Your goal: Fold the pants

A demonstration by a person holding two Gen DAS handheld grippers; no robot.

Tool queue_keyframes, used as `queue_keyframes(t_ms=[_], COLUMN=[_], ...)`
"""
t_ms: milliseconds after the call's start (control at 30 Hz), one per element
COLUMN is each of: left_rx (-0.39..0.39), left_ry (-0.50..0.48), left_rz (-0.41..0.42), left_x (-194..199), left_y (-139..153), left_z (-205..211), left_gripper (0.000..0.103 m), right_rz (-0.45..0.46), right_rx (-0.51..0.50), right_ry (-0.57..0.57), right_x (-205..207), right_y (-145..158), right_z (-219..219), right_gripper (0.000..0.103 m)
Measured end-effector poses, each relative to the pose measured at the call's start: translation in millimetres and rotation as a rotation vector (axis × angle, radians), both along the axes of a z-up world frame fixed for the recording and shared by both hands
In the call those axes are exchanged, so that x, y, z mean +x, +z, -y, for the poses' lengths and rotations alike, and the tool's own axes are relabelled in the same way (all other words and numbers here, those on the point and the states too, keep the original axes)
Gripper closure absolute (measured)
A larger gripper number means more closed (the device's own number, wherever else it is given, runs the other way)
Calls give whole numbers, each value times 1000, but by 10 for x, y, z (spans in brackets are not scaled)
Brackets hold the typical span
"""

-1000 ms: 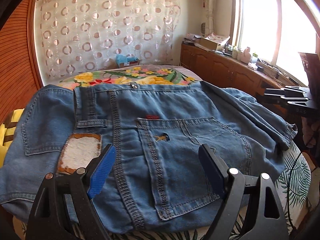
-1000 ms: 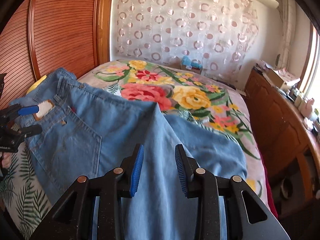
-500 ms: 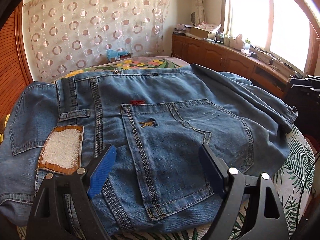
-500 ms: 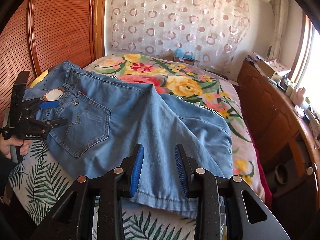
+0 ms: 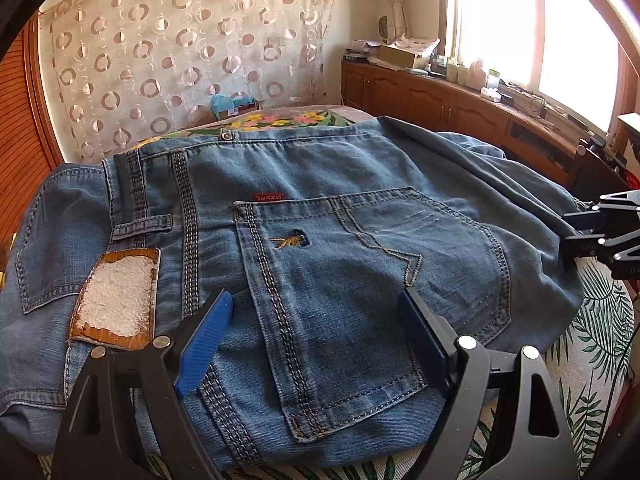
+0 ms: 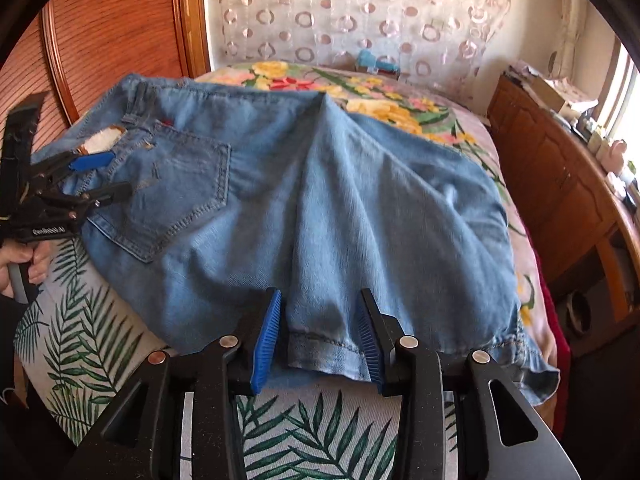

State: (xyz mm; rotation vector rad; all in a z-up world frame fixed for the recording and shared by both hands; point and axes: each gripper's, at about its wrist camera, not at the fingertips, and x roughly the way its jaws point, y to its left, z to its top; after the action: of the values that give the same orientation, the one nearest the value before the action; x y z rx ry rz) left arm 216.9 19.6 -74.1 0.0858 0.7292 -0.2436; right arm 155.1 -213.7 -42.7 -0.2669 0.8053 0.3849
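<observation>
Blue jeans [image 5: 360, 264] lie folded on the bed, back pocket and a worn leather patch [image 5: 116, 300] facing up. My left gripper [image 5: 316, 296] hovers open and wide over the pocket, and nothing is between its pads. In the right wrist view the legs [image 6: 360, 200] are doubled back toward the near bed edge. A leg hem [image 6: 328, 356] lies between the blue pads of my right gripper [image 6: 320, 294]. Its jaws are opening and a gap shows beside the left pad. The left gripper [image 6: 106, 176] stands by the waistband, and the right gripper [image 5: 572, 232] shows at the right edge of the left wrist view.
The bed cover has palm leaves [image 6: 100, 340] at the near edge and flowers [image 6: 380, 108] farther back. A wooden cabinet [image 6: 560, 184] runs along the right under the window and a wooden wardrobe [image 6: 112, 20] stands at the left. A hand [image 6: 24, 260] holds the left gripper's handle.
The right gripper drew back and down with the leg, which now lies flat with its hem at the near edge. Its jaws have widened. The left gripper has barely moved.
</observation>
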Motion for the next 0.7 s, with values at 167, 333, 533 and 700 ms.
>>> queue_keyframes(t_ms=[167,333,533,700], left_rx=[6,7,3,4], left_ry=[1,4,11,12], left_rz=[-4,-3,-4,-5], left_x=[3,20,31,36], left_y=[-6,1,-4,-2], left_z=[-3,-6,-11,-4], left_gripper=[18,18,18,18], right_rz=[-21,-16,93,201], right_rx=[10,-5,-39,-119], right_ry=[-1,39,11,-58], right_x=[79,107,161,402], right_y=[-93,-122,158,414], right_z=[180,240,392,639], right_gripper=[63,84,97,98])
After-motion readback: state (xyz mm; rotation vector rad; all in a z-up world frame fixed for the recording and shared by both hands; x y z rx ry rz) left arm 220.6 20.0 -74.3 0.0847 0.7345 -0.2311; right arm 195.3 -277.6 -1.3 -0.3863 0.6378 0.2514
